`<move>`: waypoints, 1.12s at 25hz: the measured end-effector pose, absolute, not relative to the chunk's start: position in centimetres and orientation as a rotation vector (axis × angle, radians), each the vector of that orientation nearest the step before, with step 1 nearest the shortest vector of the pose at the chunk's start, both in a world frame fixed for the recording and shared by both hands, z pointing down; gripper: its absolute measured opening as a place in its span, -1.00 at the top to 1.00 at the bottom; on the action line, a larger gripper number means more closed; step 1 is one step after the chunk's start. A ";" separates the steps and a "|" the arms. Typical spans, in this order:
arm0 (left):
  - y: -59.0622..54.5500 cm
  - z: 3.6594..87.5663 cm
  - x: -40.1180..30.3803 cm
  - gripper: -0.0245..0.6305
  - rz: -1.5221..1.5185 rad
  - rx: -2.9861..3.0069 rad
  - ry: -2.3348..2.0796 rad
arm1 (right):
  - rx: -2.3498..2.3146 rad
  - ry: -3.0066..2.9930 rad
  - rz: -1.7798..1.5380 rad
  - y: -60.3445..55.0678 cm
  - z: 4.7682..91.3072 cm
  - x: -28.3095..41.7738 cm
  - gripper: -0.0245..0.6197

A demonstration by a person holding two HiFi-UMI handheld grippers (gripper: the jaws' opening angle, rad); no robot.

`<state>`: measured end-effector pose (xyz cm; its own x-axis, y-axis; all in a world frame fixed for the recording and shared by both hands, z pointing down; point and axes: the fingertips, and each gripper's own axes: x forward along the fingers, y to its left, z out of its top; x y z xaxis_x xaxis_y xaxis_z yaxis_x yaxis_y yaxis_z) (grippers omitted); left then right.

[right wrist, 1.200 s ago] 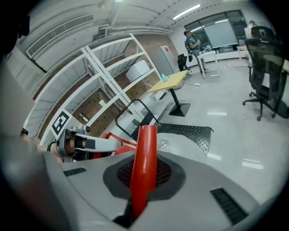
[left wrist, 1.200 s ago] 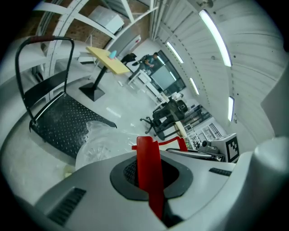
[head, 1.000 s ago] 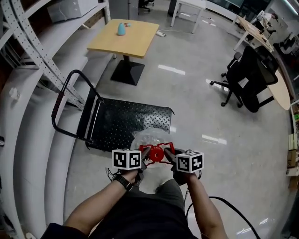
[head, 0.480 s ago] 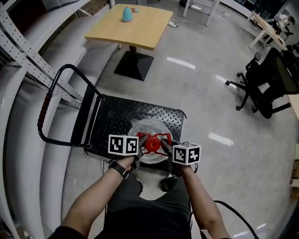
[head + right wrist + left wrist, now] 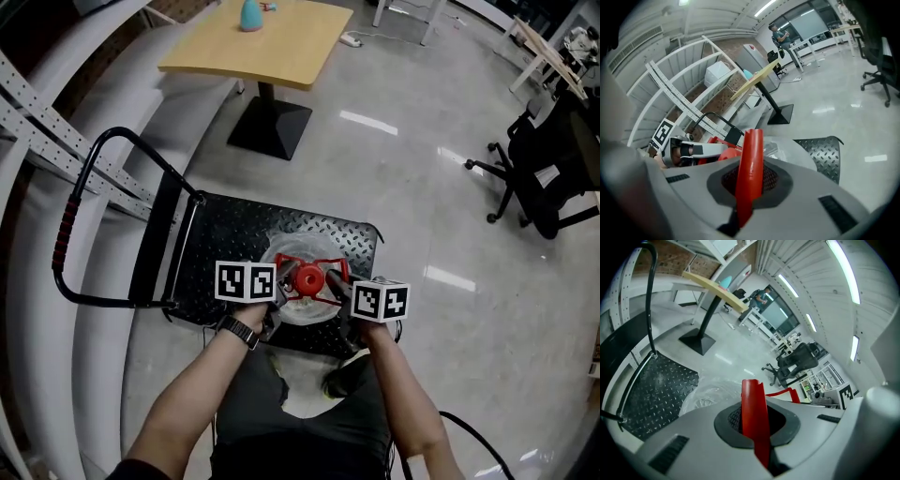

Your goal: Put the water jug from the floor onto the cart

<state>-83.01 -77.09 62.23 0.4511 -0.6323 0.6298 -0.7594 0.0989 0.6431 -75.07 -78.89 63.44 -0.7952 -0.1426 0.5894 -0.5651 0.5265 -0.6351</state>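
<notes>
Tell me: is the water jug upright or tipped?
Upright: the water jug stands with its red cap pointing up toward the head camera, above the cart.

The left gripper (image 5: 281, 298) and the right gripper (image 5: 341, 302) look alike. Each carries a white cube, the left cube (image 5: 246, 281) and the right cube (image 5: 381, 300), with black square markers on its faces. Seen close, the left fingers (image 5: 689, 441) and the right fingers (image 5: 829, 187) are broad, smooth, pale grey shells with small dark rectangular slots. Each pair frames a dark grey pad (image 5: 732, 422) with a fine grid texture. The person wears a dark wristwatch (image 5: 238, 331) on the left wrist, a dark sleeve (image 5: 131, 467), dark grey trousers (image 5: 300, 436) and a dark shoe (image 5: 341, 381). A black cable (image 5: 469, 427) trails at the right side.
</notes>
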 end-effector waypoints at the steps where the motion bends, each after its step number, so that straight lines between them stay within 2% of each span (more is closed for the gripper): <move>1: -77.5 62.4 -83.0 0.92 0.142 1.603 -1.253 | 0.582 -2.293 1.203 -79.3 63.6 -74.9 0.92; 9: -78.4 63.1 -84.0 0.91 0.117 1.598 -1.289 | 0.595 -2.285 1.150 -80.9 64.7 -75.1 0.92; 11: -77.8 63.1 -84.3 0.75 0.113 1.580 -1.277 | 0.590 -2.261 1.098 -80.7 64.8 -75.0 0.91; 13: -77.1 62.8 -84.4 0.62 0.108 1.566 -1.264 | 0.594 -2.237 1.056 -80.7 64.8 -74.7 0.80; 17: -76.1 61.9 -84.9 0.50 0.099 1.549 -1.250 | 0.649 -2.223 0.965 -81.9 64.1 -73.8 0.61; 24: -72.9 61.4 -84.9 0.27 0.142 1.483 -1.173 | 0.638 -2.225 0.876 -82.1 61.9 -73.6 0.59; 28: -73.7 62.0 -85.2 0.27 0.169 1.475 -1.162 | 0.595 -2.218 0.819 -82.1 62.3 -74.2 0.59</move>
